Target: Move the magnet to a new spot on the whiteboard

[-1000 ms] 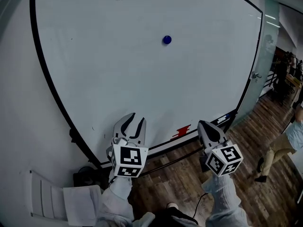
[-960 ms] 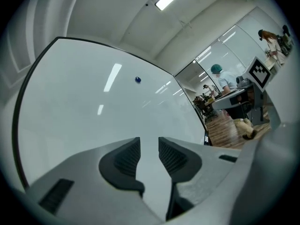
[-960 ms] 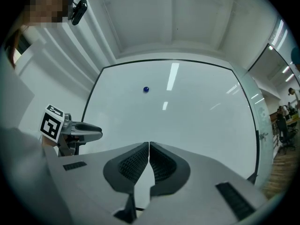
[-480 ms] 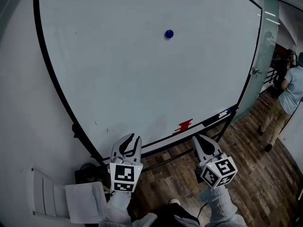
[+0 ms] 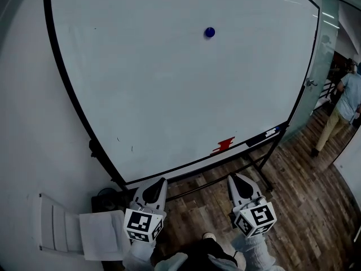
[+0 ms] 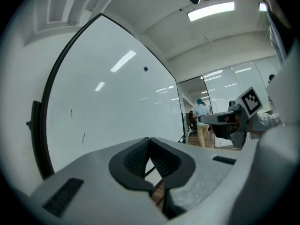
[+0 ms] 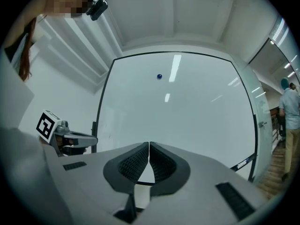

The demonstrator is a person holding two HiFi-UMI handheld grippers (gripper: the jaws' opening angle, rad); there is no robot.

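Note:
A small blue magnet sticks high on the whiteboard; it also shows as a dot in the left gripper view and the right gripper view. My left gripper hangs low below the board's bottom edge, its jaws having just been closing and now shut with nothing between them. My right gripper is beside it, also low, jaws shut and empty. Both are far from the magnet.
The board stands on a black frame over a wood floor. A red mark sits near the bottom rail. White paper lies at lower left. A person walks at the right by a glass door.
Both grippers have dropped lower, away from the board, and the left jaws have gone from open to shut. The person at right has walked further off.

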